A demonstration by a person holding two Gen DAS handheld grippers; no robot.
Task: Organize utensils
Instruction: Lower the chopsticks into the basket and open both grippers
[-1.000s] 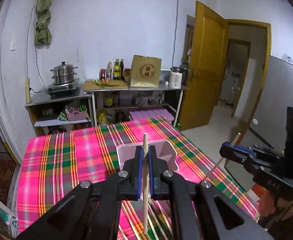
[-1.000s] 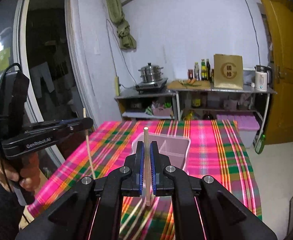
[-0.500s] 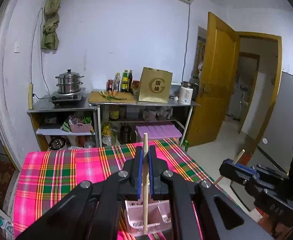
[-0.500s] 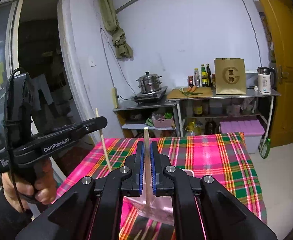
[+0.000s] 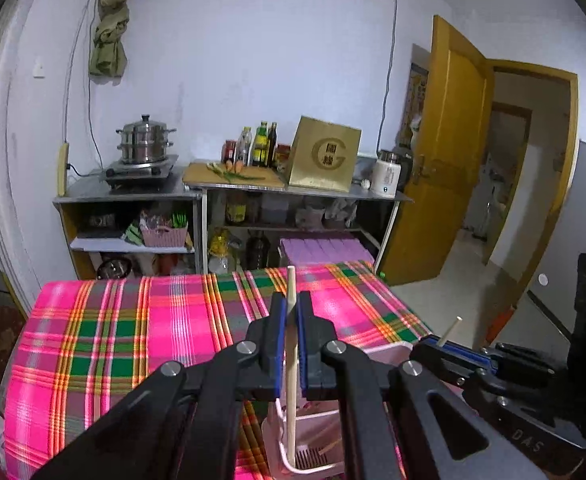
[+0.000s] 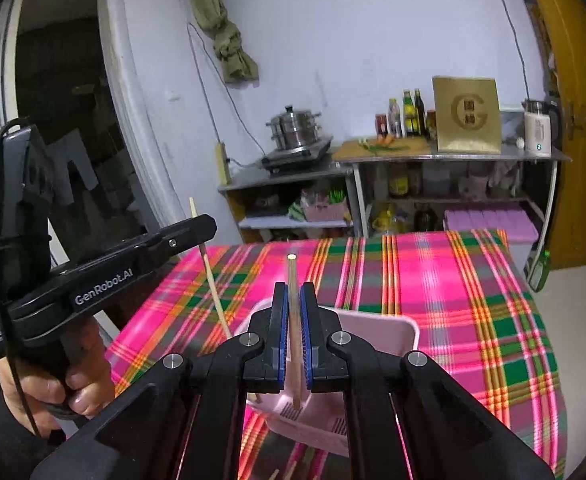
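Left tongs (image 5: 289, 312) clamped on an upright chopstick (image 5: 291, 380), low centre of frame, its lower end inside the pink basket (image 5: 389, 350) on the plaid table (image 5: 133, 332). Right tongs (image 6: 293, 304) clamped on a second chopstick (image 6: 294, 344), bottom centre, tip over the same basket.

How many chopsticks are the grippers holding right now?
2. One chopstick is upright in the left gripper, another chopstick in the right gripper. Others may be hidden.
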